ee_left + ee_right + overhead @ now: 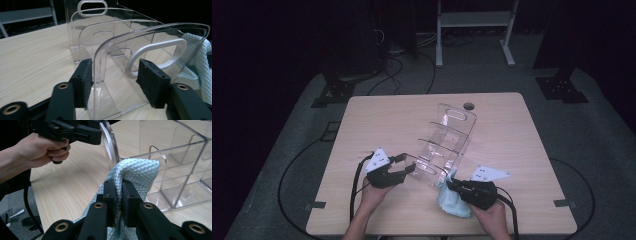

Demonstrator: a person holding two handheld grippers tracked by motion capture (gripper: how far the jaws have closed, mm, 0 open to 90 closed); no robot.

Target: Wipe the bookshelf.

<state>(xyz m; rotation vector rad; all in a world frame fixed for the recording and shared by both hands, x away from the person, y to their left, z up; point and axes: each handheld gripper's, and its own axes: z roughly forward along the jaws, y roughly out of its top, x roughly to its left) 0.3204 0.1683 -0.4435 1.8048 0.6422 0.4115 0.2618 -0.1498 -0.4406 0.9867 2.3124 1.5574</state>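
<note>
Clear acrylic organizer (443, 147) with dividers, standing mid-surface on the wooden surface (522, 150).
Left gripper (115, 82): jaws straddle the near end panel, left pad touching it, right pad just clear. Right gripper (118, 195): jaws pinch a pale blue textured cloth (136, 173), held against the organizer's near right corner.
</note>
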